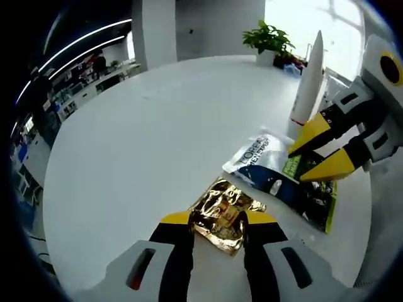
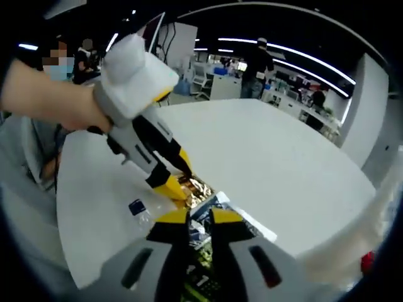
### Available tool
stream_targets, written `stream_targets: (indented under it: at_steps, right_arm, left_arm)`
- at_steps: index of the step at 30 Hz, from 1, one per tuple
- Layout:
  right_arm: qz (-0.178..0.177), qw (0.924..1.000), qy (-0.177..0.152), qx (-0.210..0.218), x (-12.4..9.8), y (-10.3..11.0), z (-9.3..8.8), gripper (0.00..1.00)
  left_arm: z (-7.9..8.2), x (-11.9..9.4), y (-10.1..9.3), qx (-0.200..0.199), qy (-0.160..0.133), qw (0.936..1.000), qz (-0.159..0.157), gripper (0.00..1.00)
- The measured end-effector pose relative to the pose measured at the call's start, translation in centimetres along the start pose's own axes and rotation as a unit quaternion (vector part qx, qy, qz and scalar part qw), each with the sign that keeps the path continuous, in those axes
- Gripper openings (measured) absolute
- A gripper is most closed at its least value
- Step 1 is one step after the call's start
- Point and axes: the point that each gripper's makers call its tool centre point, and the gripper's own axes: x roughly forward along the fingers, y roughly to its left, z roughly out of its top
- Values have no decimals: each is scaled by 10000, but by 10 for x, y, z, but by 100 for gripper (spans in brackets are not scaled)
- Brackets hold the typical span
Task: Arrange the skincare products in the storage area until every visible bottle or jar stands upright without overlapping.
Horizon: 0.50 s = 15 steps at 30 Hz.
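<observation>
A gold foil sachet (image 1: 221, 214) lay crumpled flat on the white round table (image 1: 138, 145), and the left gripper (image 1: 217, 225) had its yellow-tipped jaws set on either side of the sachet's near edge, closed in on it. No writing could be read on the foil. Just beside it, toward the right of the left gripper view, lay a clear and silver packet (image 1: 264, 160) printed with "L'OREAL" and a second line too small to read, overlapping a dark packet with a green label (image 1: 308, 195) whose text was blurred. The right gripper (image 1: 318, 157) came in there from the right, its two yellow jaws narrowed over these packets with a small gap between them; whether they pinched the plastic I could not tell. Behind them a tall white tapered tube (image 1: 308, 78) stood upright on a red-trimmed base, and a potted plant (image 1: 267, 41) sat at the far edge of the table.

In the right gripper view, the right gripper (image 2: 200, 220) hovered close over the packets (image 2: 208, 207), its jaws hiding most of them, and the gold foil (image 2: 195, 185) showed only as a sliver by the left gripper (image 2: 173, 185). A person's hand (image 2: 50, 94) held that gripper's white body. People stood in the office beyond, out of focus.
</observation>
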Motion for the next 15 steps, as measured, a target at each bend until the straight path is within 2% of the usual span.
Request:
stream_targets:
  at_steps: [15]
  right_arm:
    - [48,9999,-58,148,-21,5,-1,19]
  left_arm:
    - [-2,-3,-8,-26,202,9998,-2,36]
